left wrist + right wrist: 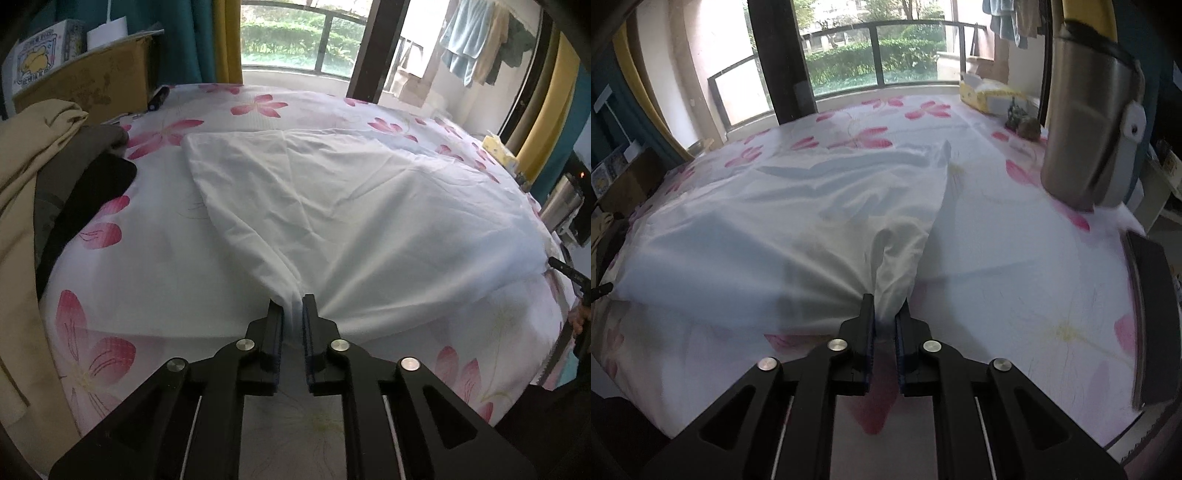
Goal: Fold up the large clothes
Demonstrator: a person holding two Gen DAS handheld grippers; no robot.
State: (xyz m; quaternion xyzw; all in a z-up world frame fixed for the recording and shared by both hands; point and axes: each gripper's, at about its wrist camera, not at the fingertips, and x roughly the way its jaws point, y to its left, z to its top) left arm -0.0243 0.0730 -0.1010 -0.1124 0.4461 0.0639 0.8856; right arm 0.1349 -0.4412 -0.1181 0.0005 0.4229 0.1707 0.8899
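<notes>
A large white cloth [351,192] lies spread and creased over a bed with a pink-flowered sheet [147,277]. My left gripper [293,306] is shut on a bunched near corner of it, and folds fan out from the fingertips. In the right wrist view the same white cloth [757,221] runs away to the left. My right gripper [885,306] is shut on another gathered near corner, just above the flowered sheet [1015,277]. Both pinched corners are lifted slightly off the bed.
A pile of beige, grey and black clothes [44,184] lies at the bed's left edge below a cardboard box [92,81]. On the right stand a steel flask [1089,129], a yellow tissue box [990,96] and a dark flat object [1152,314]. A window lies beyond.
</notes>
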